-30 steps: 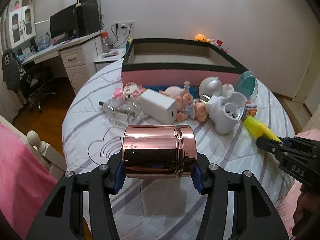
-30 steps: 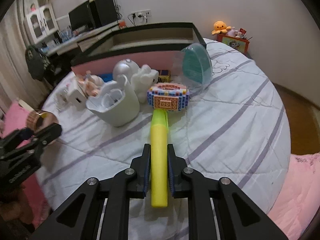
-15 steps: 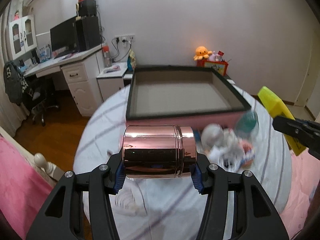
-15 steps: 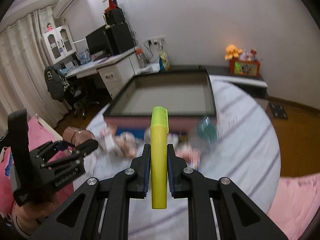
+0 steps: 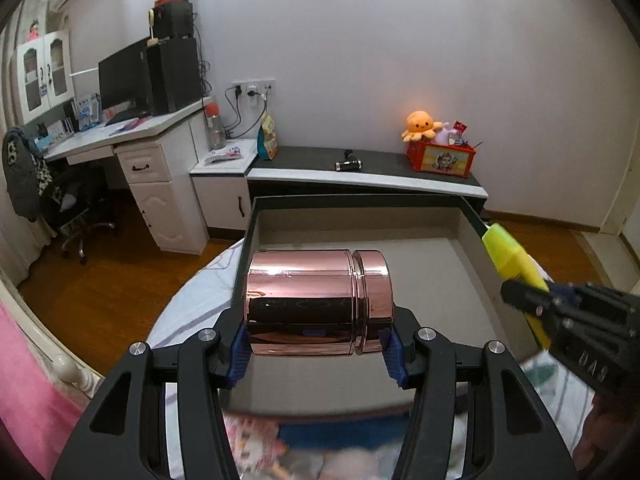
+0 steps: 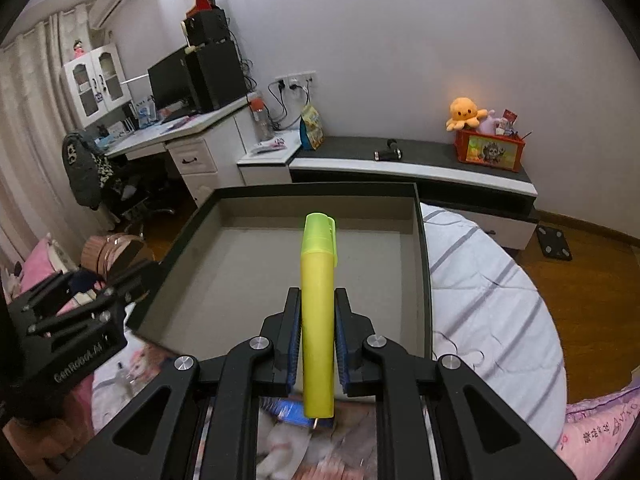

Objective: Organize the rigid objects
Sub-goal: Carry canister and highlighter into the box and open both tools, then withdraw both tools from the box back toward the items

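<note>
My left gripper (image 5: 318, 348) is shut on a rose-gold metal canister (image 5: 318, 302), held sideways above the grey floor of a large dark-rimmed box (image 5: 448, 280). My right gripper (image 6: 317, 332) is shut on a yellow-green highlighter pen (image 6: 317, 300) that points forward over the same box (image 6: 248, 272). In the left wrist view the right gripper (image 5: 520, 300) and its pen (image 5: 512, 256) show at the box's right rim. In the right wrist view the left gripper (image 6: 132, 276) and the canister (image 6: 112, 256) hang at the box's left rim.
The box sits on a bed with a white striped cover (image 6: 492, 300). Blurred toys (image 5: 260, 444) lie below the box's near wall. Behind it run a low dark-topped bench (image 5: 360, 172) with a red toy bin (image 5: 440, 156), and a white desk (image 5: 132, 140) at the left.
Both grippers rose and moved forward with their loads, from above the toy pile to over the open box. The toys slid down to the bottom edge of both views.
</note>
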